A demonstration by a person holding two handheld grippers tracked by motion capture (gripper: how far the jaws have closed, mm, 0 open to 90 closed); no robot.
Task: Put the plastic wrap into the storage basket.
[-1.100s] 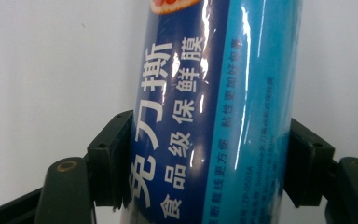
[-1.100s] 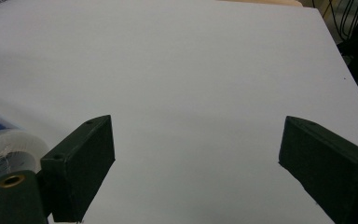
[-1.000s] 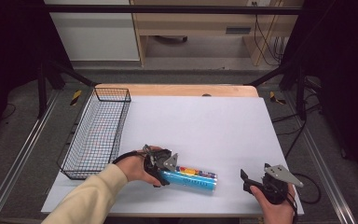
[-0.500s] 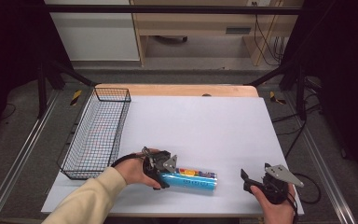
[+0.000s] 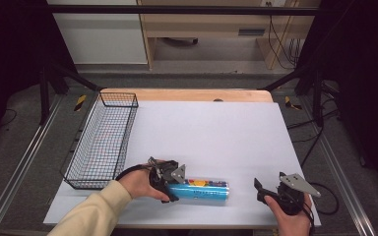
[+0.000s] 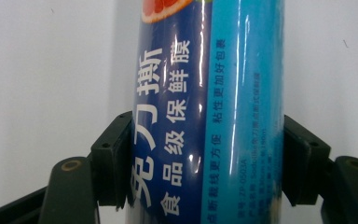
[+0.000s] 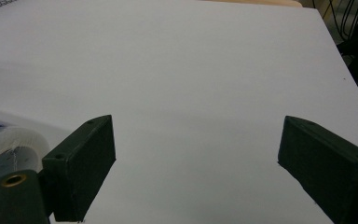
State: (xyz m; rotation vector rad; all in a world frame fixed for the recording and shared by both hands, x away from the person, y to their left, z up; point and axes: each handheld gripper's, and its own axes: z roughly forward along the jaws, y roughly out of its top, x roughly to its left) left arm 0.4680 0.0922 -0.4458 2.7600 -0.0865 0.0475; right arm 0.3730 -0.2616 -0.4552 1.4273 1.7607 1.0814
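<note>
A blue cling-film tube [image 5: 204, 191] with Chinese print lies on its side near the front of the white table [image 5: 216, 132]. My left gripper [image 5: 169, 186] is at the tube's left end. In the left gripper view the tube [image 6: 205, 93] runs up between the jaws, and both black pads [image 6: 114, 158] press against its sides, so my left gripper [image 6: 205, 163] is shut on it. My right gripper [image 5: 270, 192] rests at the front right, apart from the tube, and my right gripper [image 7: 196, 163] is open over bare table. The tube's clear end [image 7: 9, 144] shows beside its left jaw.
A black wire basket [image 5: 103, 137] stands along the table's left side. A wooden strip [image 5: 187, 95] edges the far side. Cables and black frame legs lie on the floor to the right [image 5: 320, 98]. The table's front edge is close under both hands.
My left gripper has crept slightly toward the near edge at the tube's left end. The tube and my right gripper stay almost where they were.
</note>
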